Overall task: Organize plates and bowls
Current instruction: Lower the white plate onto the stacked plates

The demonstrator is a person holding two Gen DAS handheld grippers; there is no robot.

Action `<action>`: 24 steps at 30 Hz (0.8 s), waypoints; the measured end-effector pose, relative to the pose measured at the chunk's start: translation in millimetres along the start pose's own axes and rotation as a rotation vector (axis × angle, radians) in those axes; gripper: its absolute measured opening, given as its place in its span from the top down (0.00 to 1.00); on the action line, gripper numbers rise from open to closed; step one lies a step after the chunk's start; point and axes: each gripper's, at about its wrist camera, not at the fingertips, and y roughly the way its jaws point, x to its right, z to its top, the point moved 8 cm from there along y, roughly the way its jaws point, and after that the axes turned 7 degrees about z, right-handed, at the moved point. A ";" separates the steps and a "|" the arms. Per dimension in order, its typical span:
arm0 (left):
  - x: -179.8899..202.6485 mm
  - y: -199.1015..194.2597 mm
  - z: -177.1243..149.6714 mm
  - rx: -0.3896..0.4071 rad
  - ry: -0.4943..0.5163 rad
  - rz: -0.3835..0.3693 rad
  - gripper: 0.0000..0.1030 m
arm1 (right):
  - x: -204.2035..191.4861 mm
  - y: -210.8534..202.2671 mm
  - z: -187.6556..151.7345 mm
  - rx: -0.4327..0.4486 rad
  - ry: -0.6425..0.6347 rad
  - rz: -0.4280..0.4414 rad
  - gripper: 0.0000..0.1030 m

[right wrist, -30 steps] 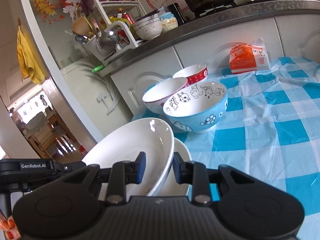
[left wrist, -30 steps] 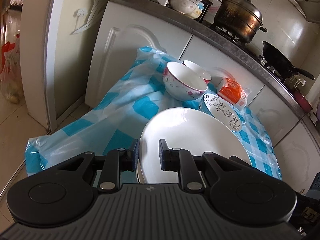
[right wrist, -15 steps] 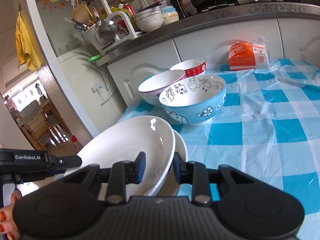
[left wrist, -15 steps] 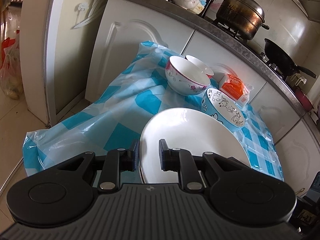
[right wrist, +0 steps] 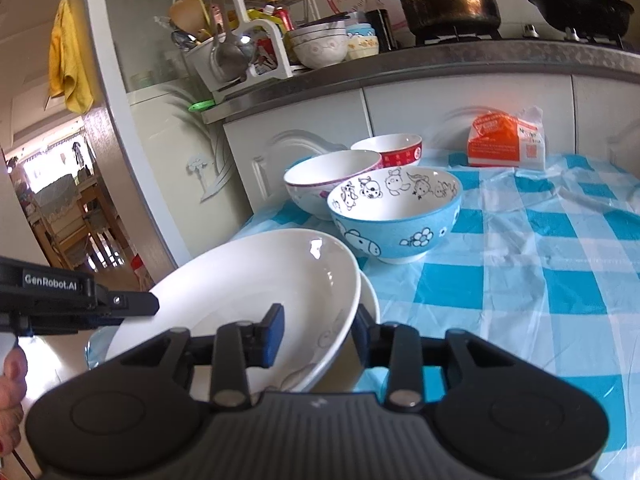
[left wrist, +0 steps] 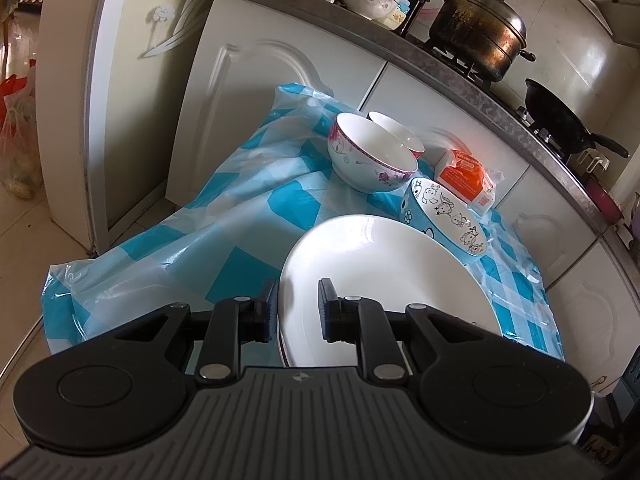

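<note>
My left gripper (left wrist: 298, 310) is shut on the rim of a white plate (left wrist: 392, 276), held tilted over the blue-checked table (left wrist: 248, 216). My right gripper (right wrist: 318, 330) is shut on the opposite rim of the same white plate (right wrist: 248, 280); a second white plate (right wrist: 370, 300) lies under it. The left gripper's body (right wrist: 80, 300) shows at the left of the right wrist view. Behind the plates stand a blue cartoon bowl (right wrist: 394, 216), a white floral bowl (right wrist: 324, 176) and a red-banded bowl (right wrist: 390, 148). They also show in the left wrist view: blue (left wrist: 444, 216), floral (left wrist: 370, 156), red-banded (left wrist: 398, 134).
An orange packet (right wrist: 506, 142) lies at the back of the table against white cabinets (left wrist: 280, 92). The counter above holds a dish rack (right wrist: 240, 48), stacked bowls (right wrist: 320, 46), a steel pot (left wrist: 478, 34) and a black wok (left wrist: 560, 120). The tablecloth hangs over the table's left edge.
Both grippers have kept their hold on the plate. The plate has shifted slightly towards the bowls; the views have shifted a little with it.
</note>
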 end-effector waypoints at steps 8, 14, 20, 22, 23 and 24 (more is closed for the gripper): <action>0.0 -1.5 0.8 0.016 0.003 0.007 0.76 | -5.2 0.2 -1.3 0.005 -0.059 -0.021 0.59; 0.5 -3.6 2.0 0.031 0.009 -0.003 0.59 | -5.8 -0.3 -1.3 0.014 -0.068 -0.024 0.57; -3.6 -2.5 2.7 0.031 -0.008 0.008 0.58 | -11.3 -4.2 0.7 0.038 -0.112 -0.038 0.46; -5.2 -2.1 2.8 0.029 -0.016 0.011 0.57 | -14.2 -4.2 1.2 0.037 -0.146 -0.055 0.44; -4.9 -2.5 2.4 0.030 -0.018 0.012 0.56 | -14.7 -4.0 1.0 0.037 -0.151 -0.055 0.43; -4.8 -2.7 2.2 0.031 -0.018 0.014 0.54 | -14.4 -4.2 0.9 0.039 -0.149 -0.053 0.43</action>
